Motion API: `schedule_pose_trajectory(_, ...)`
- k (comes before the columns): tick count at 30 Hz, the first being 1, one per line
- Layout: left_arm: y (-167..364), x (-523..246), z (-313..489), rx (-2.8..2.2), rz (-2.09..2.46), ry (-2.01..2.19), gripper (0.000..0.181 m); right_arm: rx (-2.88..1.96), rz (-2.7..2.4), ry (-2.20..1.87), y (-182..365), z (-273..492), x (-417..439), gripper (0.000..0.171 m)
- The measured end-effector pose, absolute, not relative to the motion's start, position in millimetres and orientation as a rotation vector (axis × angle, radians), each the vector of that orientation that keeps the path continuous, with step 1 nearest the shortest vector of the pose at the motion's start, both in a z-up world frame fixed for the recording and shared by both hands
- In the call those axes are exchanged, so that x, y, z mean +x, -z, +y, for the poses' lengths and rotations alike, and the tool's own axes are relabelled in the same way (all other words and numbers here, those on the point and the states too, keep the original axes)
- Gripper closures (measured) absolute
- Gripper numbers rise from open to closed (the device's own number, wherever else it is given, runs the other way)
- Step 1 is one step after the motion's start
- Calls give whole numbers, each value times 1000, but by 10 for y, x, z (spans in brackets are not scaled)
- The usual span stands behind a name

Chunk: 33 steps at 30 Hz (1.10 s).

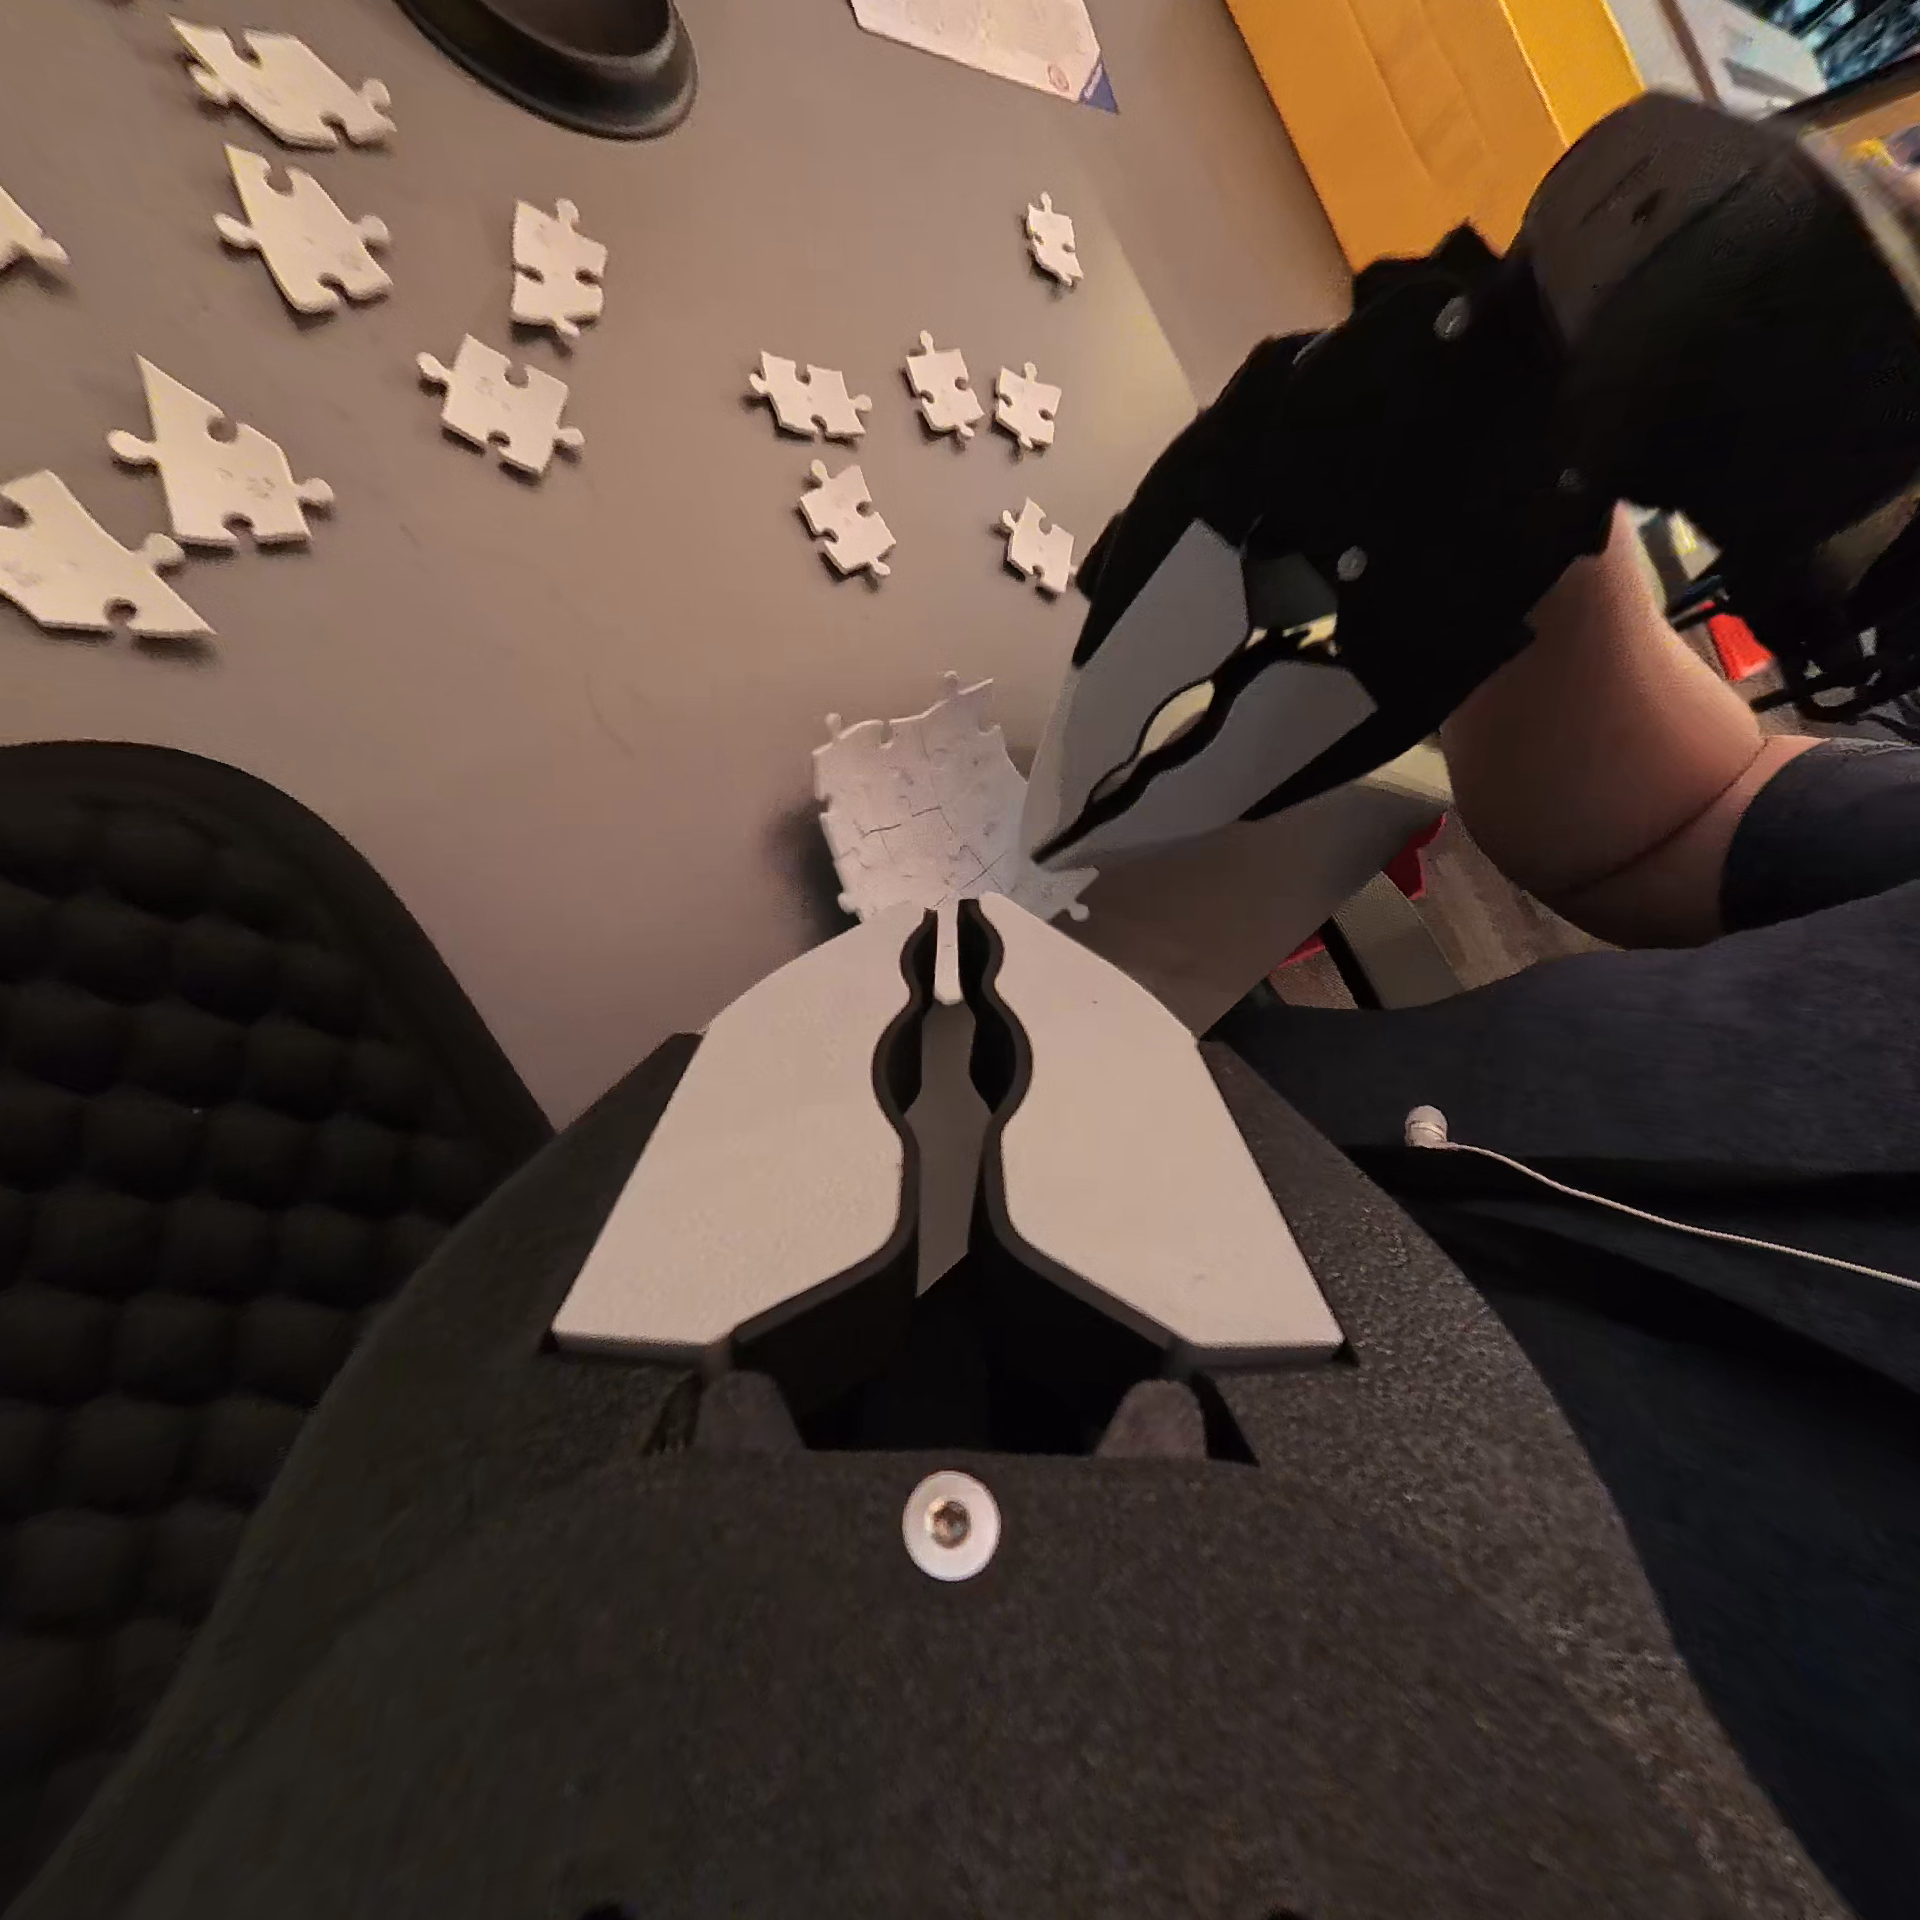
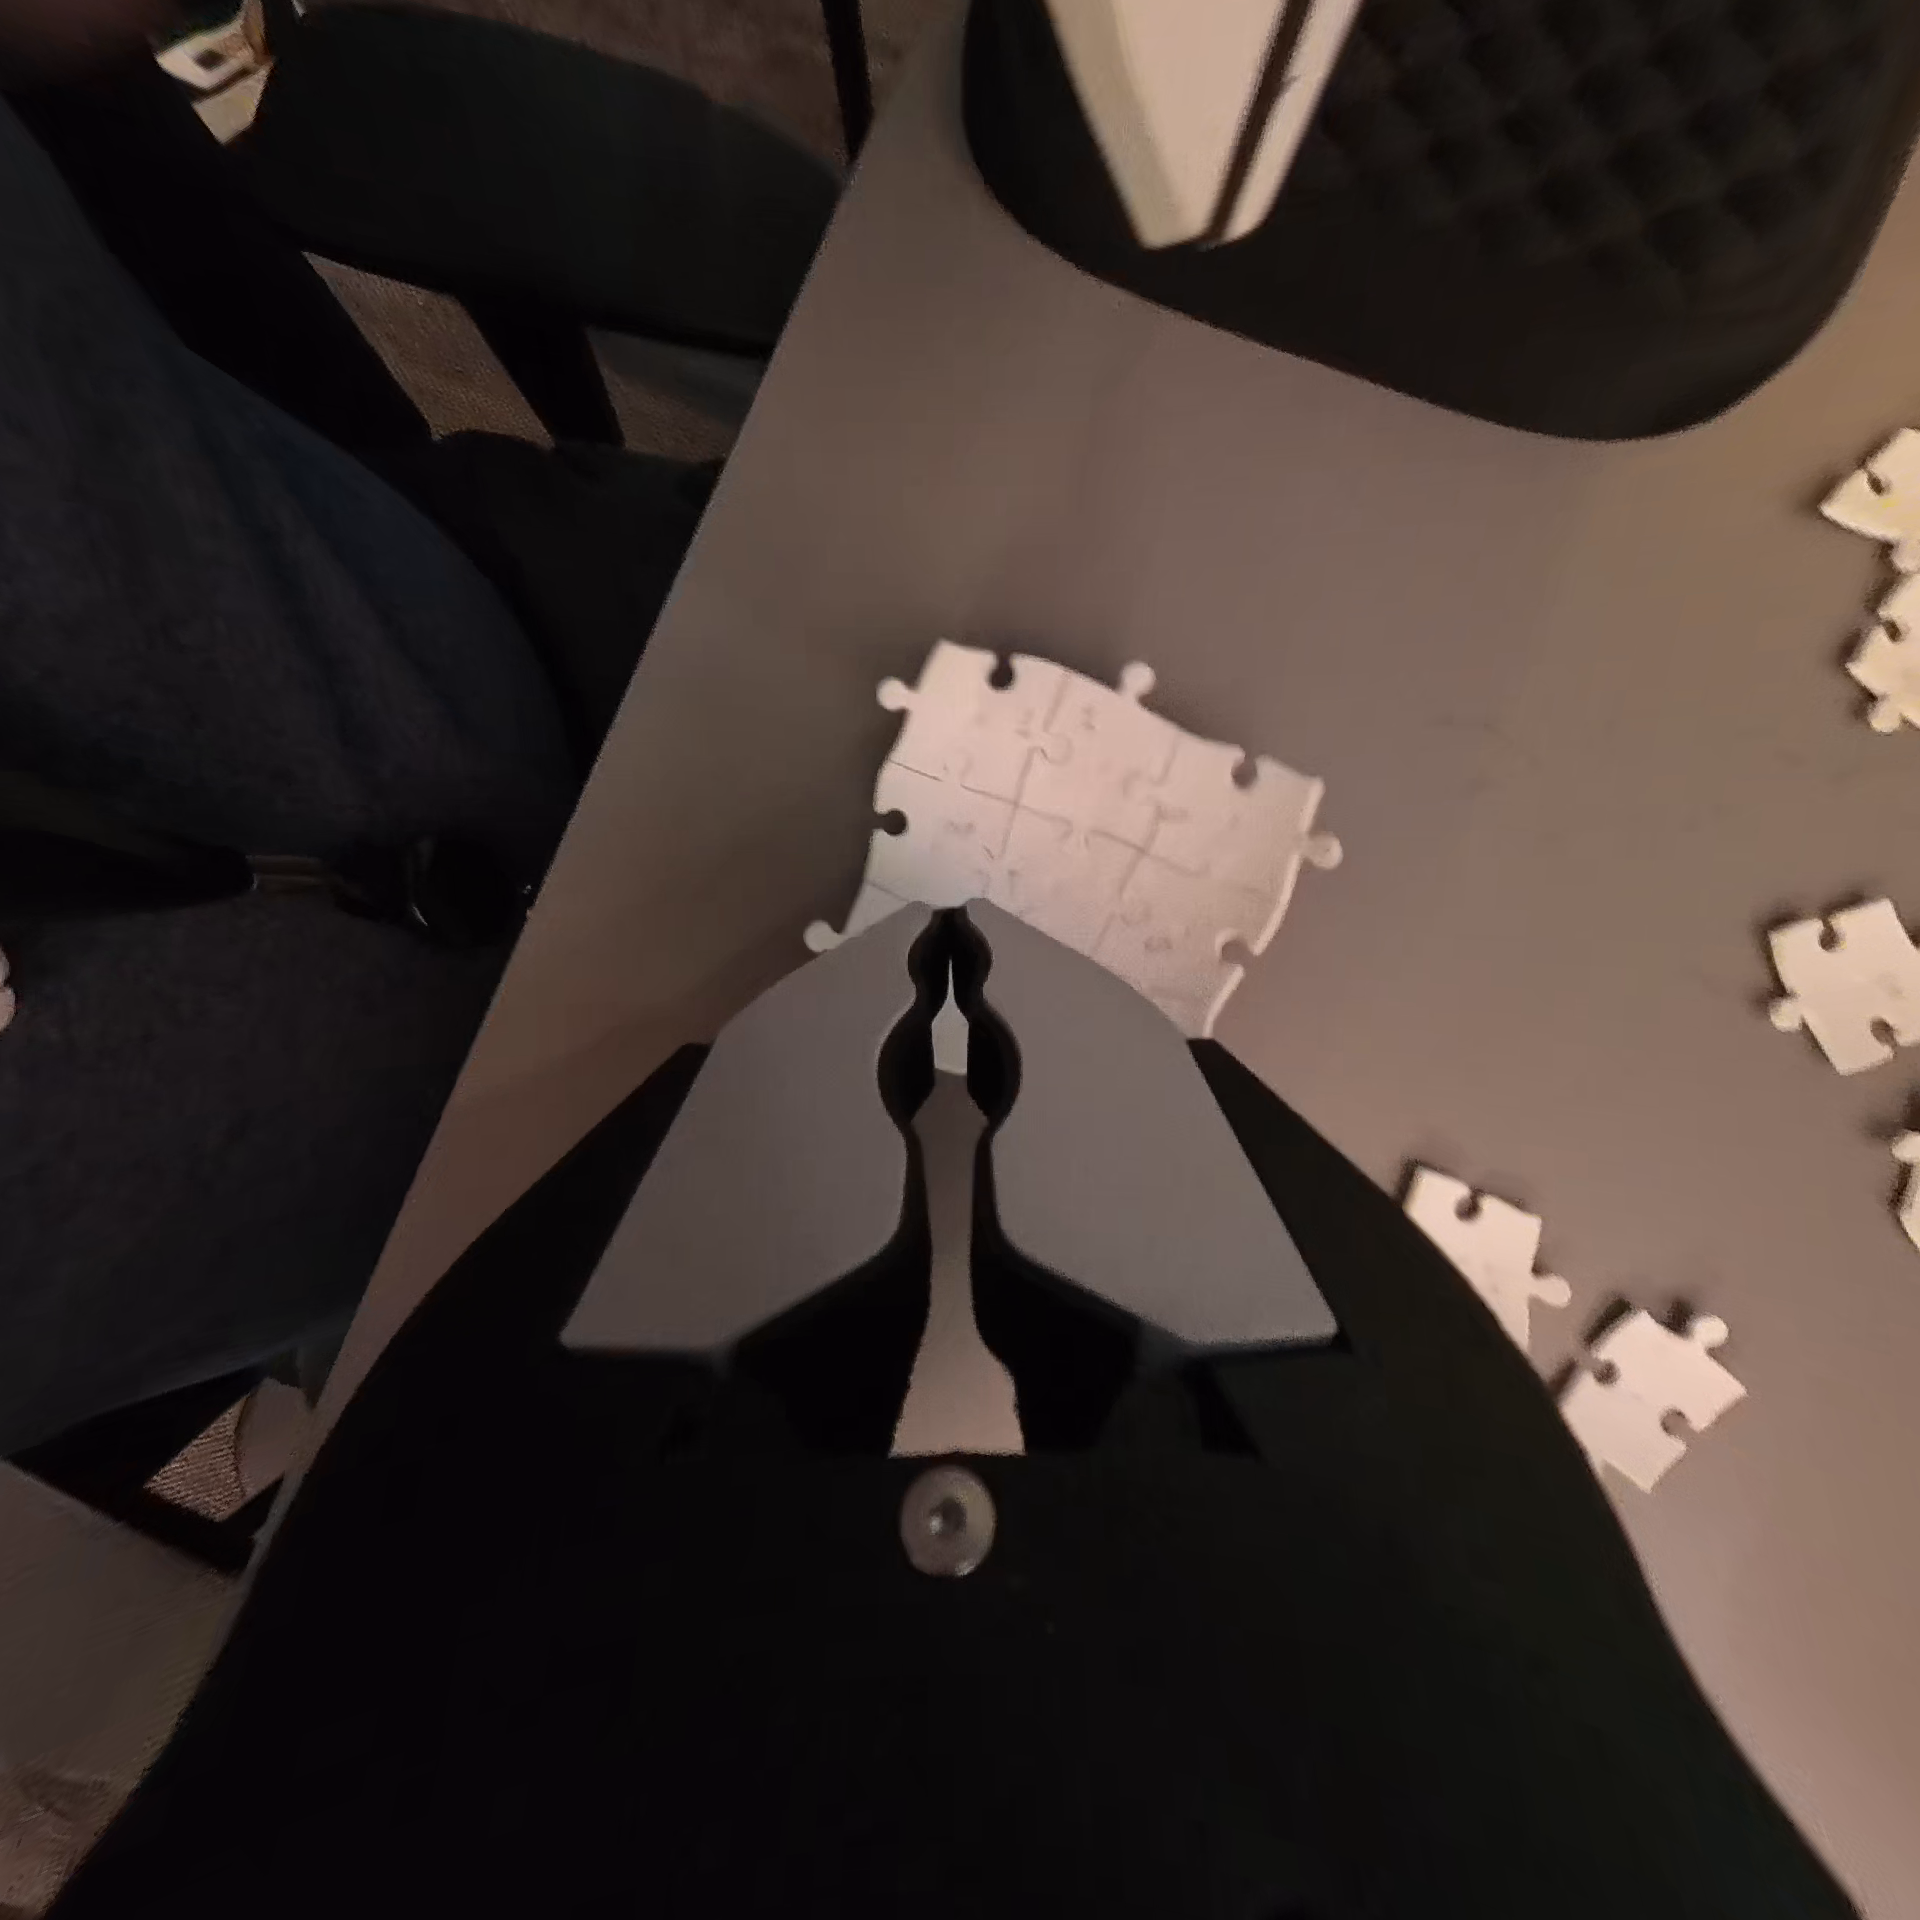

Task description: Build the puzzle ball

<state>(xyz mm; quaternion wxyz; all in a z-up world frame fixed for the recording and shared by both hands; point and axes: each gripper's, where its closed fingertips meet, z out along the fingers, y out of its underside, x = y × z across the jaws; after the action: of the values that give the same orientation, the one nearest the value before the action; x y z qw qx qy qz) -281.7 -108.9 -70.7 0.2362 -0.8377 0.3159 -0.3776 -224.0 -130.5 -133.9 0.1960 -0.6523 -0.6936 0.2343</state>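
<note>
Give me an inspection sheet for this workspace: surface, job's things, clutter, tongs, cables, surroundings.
Surface: grey table, matte, near edge beside the person's lap.
Job's things: joined panel of white puzzle pieces, slightly curved, near the table edge; loose pieces scattered flat farther back.
Clutter: black quilted pad at the left; black round rim at the far edge; printed sheet beside it.
Tongs: left tongs shut on a thin white piece seen edge-on, at the panel; right tongs closed at the panel's near corner, grip itself hidden.
Cables: thin white cord across the person's dark clothing.
Surroundings: yellow panel beyond the table; chair and floor below the edge.
</note>
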Motion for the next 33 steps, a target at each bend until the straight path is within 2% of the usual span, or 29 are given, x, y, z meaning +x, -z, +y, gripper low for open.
schedule_pose_trajectory(12,1128,-2669,-1103,-2406,887,1130,178,-1942,-1809,-613,1381,-1140,-1989,170)
schedule_pose_trajectory(18,1255,-2618,-1134,-2444,920,1142,178,-2055,-1378,-802,1183,-1005,-1851,170)
schedule_pose_trajectory(19,1266,-2607,-1140,-2446,924,1144,177,-2076,-1260,-889,1127,-998,-1829,168)
schedule_pose_trajectory(20,1276,-2593,-1149,-2446,930,1150,178,-2103,-1131,-1007,1079,-1007,-1814,151)
schedule_pose_trajectory(21,1286,-2576,-1160,-2447,936,1158,178,-2138,-1023,-1146,1057,-1058,-1798,144)
schedule_pose_trajectory(23,1307,-2540,-1192,-2451,954,1170,177,-2188,-826,-1369,1056,-1154,-1771,136)
schedule_pose_trajectory(33,1364,-2370,-1356,-2440,1044,1234,177,-2357,-417,-1513,1326,-1303,-1771,137)
